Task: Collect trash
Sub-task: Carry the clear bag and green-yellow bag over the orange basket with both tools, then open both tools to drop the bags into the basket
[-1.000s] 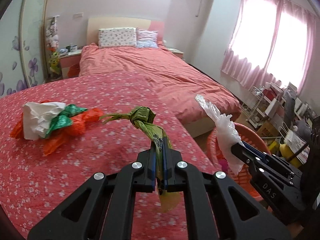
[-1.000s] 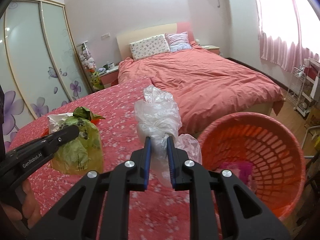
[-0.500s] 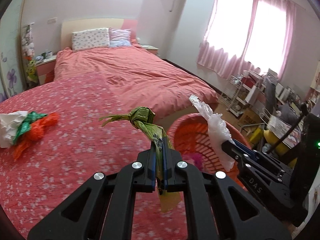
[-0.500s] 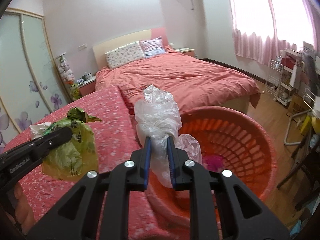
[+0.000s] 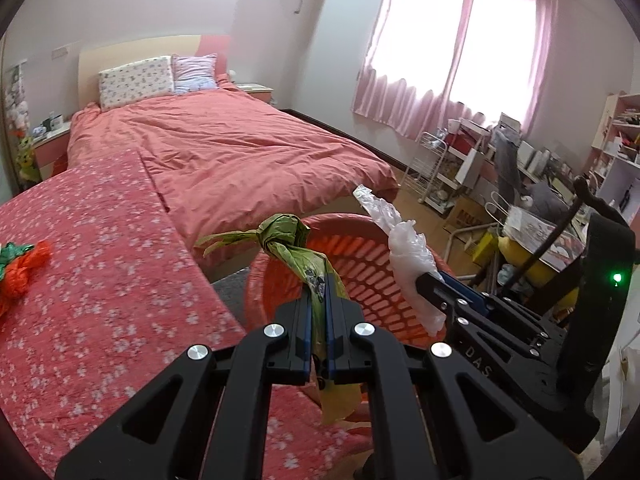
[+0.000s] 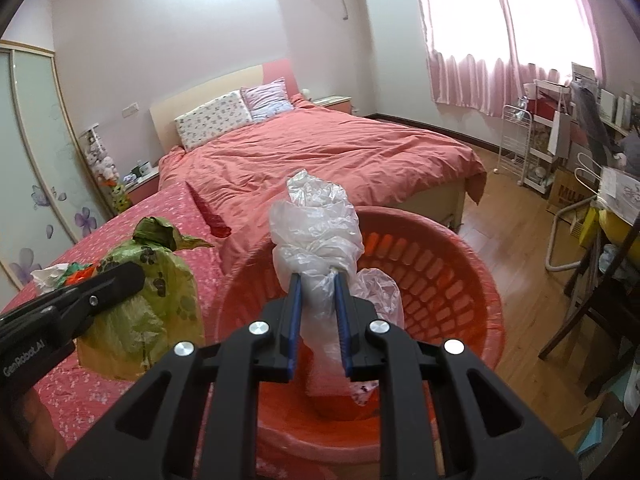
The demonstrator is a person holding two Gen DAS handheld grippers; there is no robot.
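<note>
My left gripper (image 5: 319,280) is shut on a knotted green plastic bag (image 5: 294,242), held over the near rim of the orange laundry basket (image 5: 360,264). In the right wrist view that green bag (image 6: 160,292) hangs at the left beside the basket, pinched by the left gripper (image 6: 132,280). My right gripper (image 6: 317,280) is shut on a crumpled clear plastic bag (image 6: 316,228), which hangs above the open orange basket (image 6: 448,280). The left wrist view also shows the right gripper (image 5: 424,280) with the clear bag (image 5: 404,252) over the basket.
The flowered red cover (image 5: 100,272) on the left still carries orange, green and white trash (image 5: 20,268). A bed with a pink duvet (image 5: 224,152) lies behind. Cluttered shelves and a white wire rack (image 5: 440,168) stand at the right on a wooden floor (image 6: 516,216).
Both grippers have swung to the right, away from the flowered cover and over the orange basket, each still pinching its bag. The trash pile has slid to the left edge of the left wrist view.
</note>
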